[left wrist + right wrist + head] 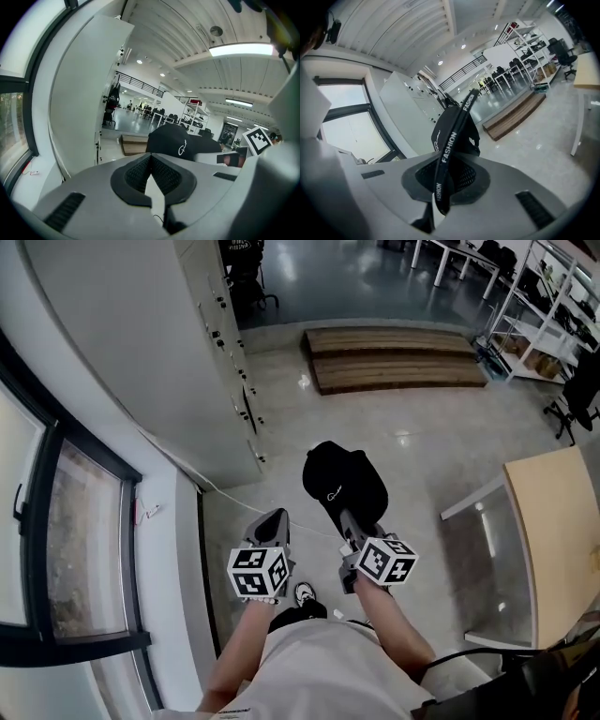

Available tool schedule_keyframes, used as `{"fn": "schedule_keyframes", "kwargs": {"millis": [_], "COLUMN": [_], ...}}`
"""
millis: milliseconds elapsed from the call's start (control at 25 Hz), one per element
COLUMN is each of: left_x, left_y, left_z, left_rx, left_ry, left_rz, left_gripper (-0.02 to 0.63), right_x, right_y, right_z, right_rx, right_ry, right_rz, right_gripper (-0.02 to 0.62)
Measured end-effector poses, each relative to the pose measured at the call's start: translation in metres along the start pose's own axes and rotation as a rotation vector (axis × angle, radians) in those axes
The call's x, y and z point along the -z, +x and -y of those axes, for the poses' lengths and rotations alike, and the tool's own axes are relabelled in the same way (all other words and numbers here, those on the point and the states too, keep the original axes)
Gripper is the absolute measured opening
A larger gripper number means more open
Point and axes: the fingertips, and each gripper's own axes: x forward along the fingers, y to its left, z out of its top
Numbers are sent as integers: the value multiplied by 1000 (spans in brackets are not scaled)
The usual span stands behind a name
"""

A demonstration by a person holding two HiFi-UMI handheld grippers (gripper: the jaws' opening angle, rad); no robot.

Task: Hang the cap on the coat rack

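While my right gripper [449,178] has its jaws clamped on the cap's thin strap [451,143], the cap [343,486] hangs out in front of me above the floor [412,418]; my left gripper [150,176] has its jaws together on nothing. No coat rack shows in any view. With so narrow a hold, I judge the strap could slip, or the cap swing and miss its hook

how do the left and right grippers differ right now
The right gripper is clamped on the black cap, gripping an edge printed FASHION; the left gripper holds nothing. The left gripper's jaws meet at their tips, while the right gripper's jaws are kept slightly apart by that edge. In the head view the cap hides the right gripper's tip; the left gripper's tip shows bare. Both are grey and point forward, side by side, above the floor.
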Motion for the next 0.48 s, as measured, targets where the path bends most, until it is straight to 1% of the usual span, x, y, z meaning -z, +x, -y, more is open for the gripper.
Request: {"fn": "schedule_keyframes", "kwargs": {"millis": [280,400,480], "left_x": [-10,-13,-13], "left_y": [11,15,16], "left_z": [-19,-23,-21], "left_rx": [19,21,31], "left_ry": [4,0,-1], "left_rz": [-7,-2,-2], "left_gripper": [5,5,5], "right_x": [-8,-6,-7], "right_y": [27,30,25], "right_z": [-8,-10,-6], "right_rx": [1,-3,10], "right_ry": [12,18,27], "right_rz": [18,13,20], "right_gripper": [20,20,20]}}
